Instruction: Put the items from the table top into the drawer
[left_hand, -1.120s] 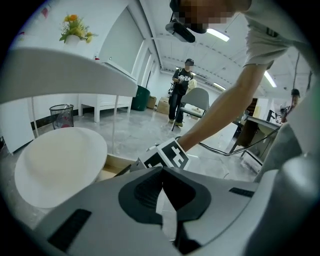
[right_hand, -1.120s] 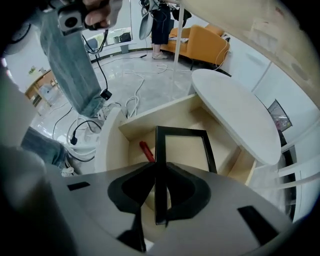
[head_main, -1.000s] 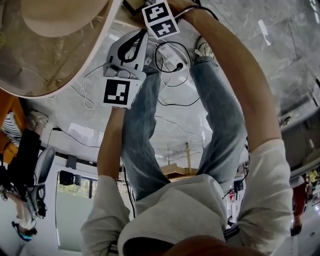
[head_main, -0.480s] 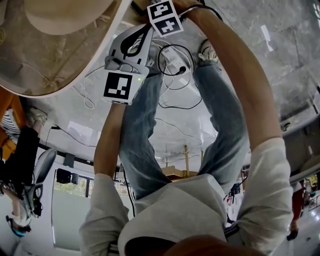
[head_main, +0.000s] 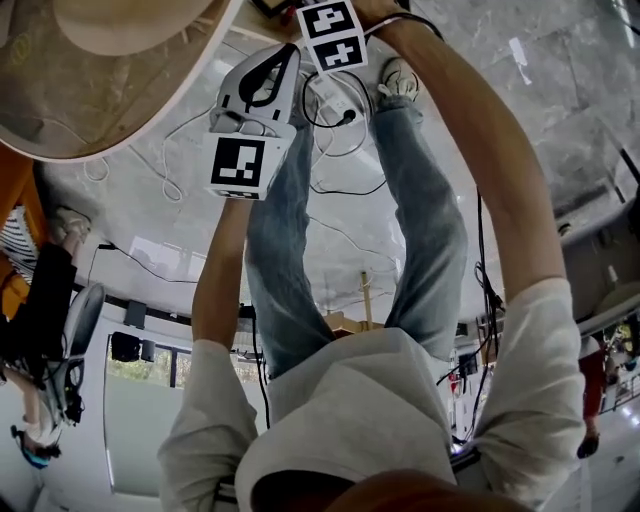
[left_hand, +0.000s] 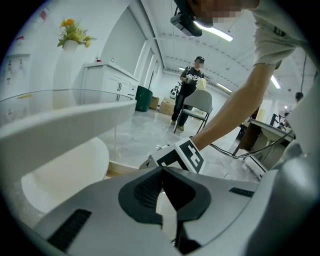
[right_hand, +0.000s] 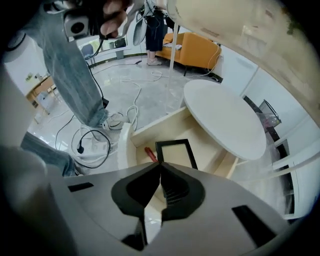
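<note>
- Two grippers are at the table. The left gripper (left_hand: 161, 172) has its grey jaws pressed together at the tips with nothing between them.
- The right gripper (right_hand: 160, 166) has just been closing its jaws. They now meet at the tips, empty, with their ribbed black pads facing each other.
- Below the right gripper the drawer (right_hand: 150, 129) stands open, a shallow box of pale wood with a white front.
- A flat rectangle with a black frame (right_hand: 175, 152) lies in the drawer, and a thin red stick (right_hand: 151, 154) lies just beside its left edge.
- The round table top (head_main: 60, 120) looks clear and glassy, and under it sits a smooth cream disc shelf (right_hand: 222, 117).
- Only the right gripper view looks into the drawer. The head view shows instead blue jeans (head_main: 420, 230), a white shirt (head_main: 350, 420) and black cables (head_main: 335, 110) looped on the glossy marbled floor (head_main: 560, 110).
- The left gripper view alone shows the right gripper's marker cube (left_hand: 182, 156) close ahead, a person (left_hand: 192, 85) standing by a chair far off, and yellow flowers (left_hand: 72, 32) on a white cabinet (left_hand: 107, 85).
- Against a second ago, both marker cubes sit slightly nearer the top of the head view.
</note>
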